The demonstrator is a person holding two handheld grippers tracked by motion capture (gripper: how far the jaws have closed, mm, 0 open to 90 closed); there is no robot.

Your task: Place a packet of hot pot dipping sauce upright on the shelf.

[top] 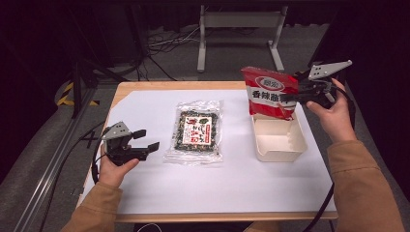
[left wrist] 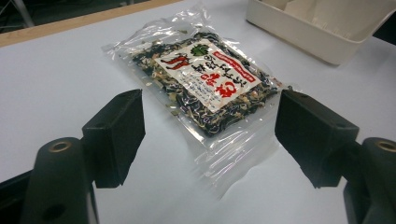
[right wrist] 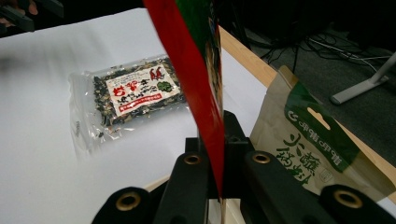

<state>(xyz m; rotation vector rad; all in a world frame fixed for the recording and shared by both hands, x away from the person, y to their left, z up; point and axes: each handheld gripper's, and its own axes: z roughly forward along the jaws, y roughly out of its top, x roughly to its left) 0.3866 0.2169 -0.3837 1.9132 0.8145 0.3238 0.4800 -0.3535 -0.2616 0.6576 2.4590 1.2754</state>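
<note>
A red snack packet hangs upright over the far end of a white open box, with my right gripper shut on the packet's right edge. In the right gripper view the red packet rises edge-on from between the closed jaws of that gripper. A clear packet of dark dried food lies flat mid-table. My left gripper rests open to its left, jaws pointing at it. In the left gripper view the clear packet lies just beyond the wide-open gripper.
A white sheet covers the wooden table. A tan packet with a green label stands close to the right of my right jaws; what it rests on is hidden. The white box sits beyond the clear packet. A metal frame and cables lie past the far edge.
</note>
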